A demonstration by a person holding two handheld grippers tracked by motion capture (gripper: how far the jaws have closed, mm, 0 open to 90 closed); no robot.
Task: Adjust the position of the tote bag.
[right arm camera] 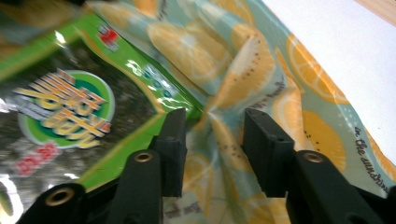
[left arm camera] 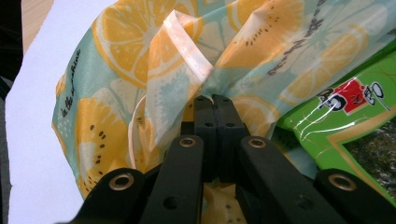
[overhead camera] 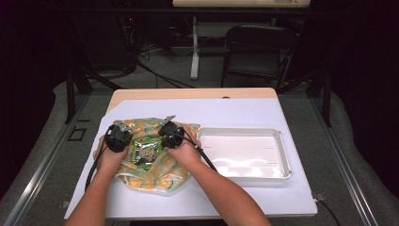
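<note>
A lemon-print fabric bag (overhead camera: 150, 178) lies crumpled on the white sheet (overhead camera: 235, 110) at the table's left. A green snack packet (overhead camera: 147, 151) rests in its middle. My left gripper (overhead camera: 122, 140) is at the bag's left side, shut on a pinched fold of the fabric (left arm camera: 140, 56), jaws (left arm camera: 214, 100) pressed together; the packet (left arm camera: 355, 121) lies just to the right of them. My right gripper (overhead camera: 166, 136) is at the packet's right edge. In the right gripper view its jaws (right arm camera: 215, 126) stand apart over a raised ridge of fabric (right arm camera: 261, 70), with the packet (right arm camera: 70, 107) beside the left jaw.
A shallow white tray (overhead camera: 283, 155) sits to the right of the bag, close to my right forearm. The wooden table edge (overhead camera: 188, 93) shows beyond the sheet. A dark chair (overhead camera: 259, 52) and a desk leg stand behind the table.
</note>
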